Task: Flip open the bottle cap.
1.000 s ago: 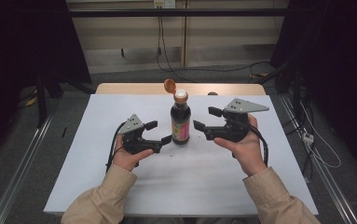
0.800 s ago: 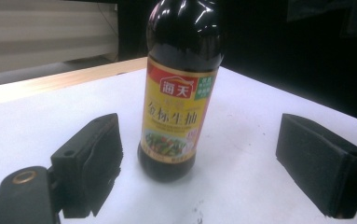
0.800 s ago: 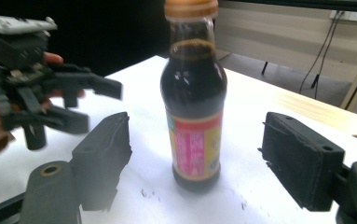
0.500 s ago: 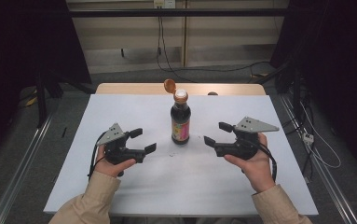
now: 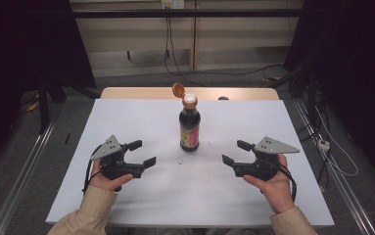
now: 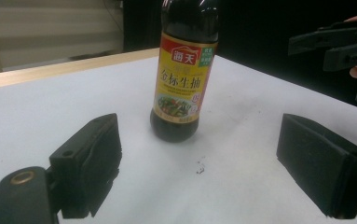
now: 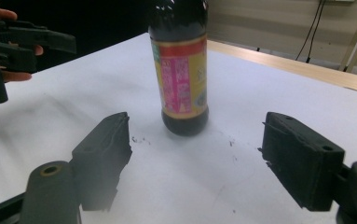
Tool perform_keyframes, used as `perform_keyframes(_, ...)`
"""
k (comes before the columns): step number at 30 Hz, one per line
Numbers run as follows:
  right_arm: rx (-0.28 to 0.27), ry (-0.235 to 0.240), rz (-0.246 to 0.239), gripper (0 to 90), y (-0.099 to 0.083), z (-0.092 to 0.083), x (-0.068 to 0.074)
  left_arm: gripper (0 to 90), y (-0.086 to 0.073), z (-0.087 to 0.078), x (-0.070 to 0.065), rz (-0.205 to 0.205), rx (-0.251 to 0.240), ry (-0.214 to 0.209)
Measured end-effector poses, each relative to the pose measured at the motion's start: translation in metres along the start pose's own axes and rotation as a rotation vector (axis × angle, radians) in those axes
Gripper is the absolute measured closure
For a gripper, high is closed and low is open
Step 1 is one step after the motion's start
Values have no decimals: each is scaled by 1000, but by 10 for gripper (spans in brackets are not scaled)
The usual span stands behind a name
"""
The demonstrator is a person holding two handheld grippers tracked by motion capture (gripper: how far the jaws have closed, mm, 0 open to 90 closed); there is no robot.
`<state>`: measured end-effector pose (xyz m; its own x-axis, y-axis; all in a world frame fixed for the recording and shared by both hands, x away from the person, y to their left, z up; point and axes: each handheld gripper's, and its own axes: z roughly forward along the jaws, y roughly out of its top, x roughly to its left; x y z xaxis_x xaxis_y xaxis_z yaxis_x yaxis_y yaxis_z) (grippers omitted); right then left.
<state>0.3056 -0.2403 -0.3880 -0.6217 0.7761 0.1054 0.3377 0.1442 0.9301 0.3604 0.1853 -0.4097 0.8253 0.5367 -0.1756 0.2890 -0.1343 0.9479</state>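
Bottle [image 5: 189, 128] upright mid-tabletop [image 5: 126, 122], between and beyond both sets of tongs.

Its long axis stands vertical, orange flip cap [image 5: 177, 90] hinged open at the neck. Left tongs [image 5: 142, 153] sit near-left of the bottle, right tongs [image 5: 236, 152] near-right, about equally far off; neither looks clearly closer. Both are gaping wide and empty, held low over the tabletop, level, pointing inward toward the bottle's base from opposite sides.
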Motion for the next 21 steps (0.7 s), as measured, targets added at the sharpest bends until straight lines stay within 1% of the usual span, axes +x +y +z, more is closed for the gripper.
perform_keyframes(4, -1, -7, 7, 233, -9, -5, -4, 133, -4, -7, 0, 5, 9, 11)
perform_keyframes(6, -7, -10, 11, 234, -13, -7, -6, 132, -7, -11, 0, 2, 10, 9)
perform_keyframes(7, -7, -11, 6, 234, -16, -8, -7, 132, -8, -14, 0, 4, 15, 13)
perform_keyframes(8, -6, -17, 7, 234, -18, -9, -8, 132, -9, -16, 1, 12, 20, 16)
perform_keyframes(11, 2, -25, 10, 234, -27, -11, -11, 132, -14, -22, 2, 12, 30, 20)
perform_keyframes(13, 8, -31, 16, 234, -34, -12, -14, 130, -18, -27, 3, 8, 31, 18)
perform_keyframes(14, 9, -36, 19, 234, -37, -13, -15, 130, -19, -29, 4, 3, 33, 28)
perform_keyframes(16, 13, -44, 28, 234, -42, -14, -17, 129, -21, -32, 5, -8, 29, 34)
perform_keyframes(20, 12, -51, 26, 233, -47, -15, -19, 127, -24, -36, 8, -12, 36, 47)
perform_keyframes(21, 9, -51, 30, 233, -47, -15, -19, 126, -25, -36, 9, -8, 41, 51)
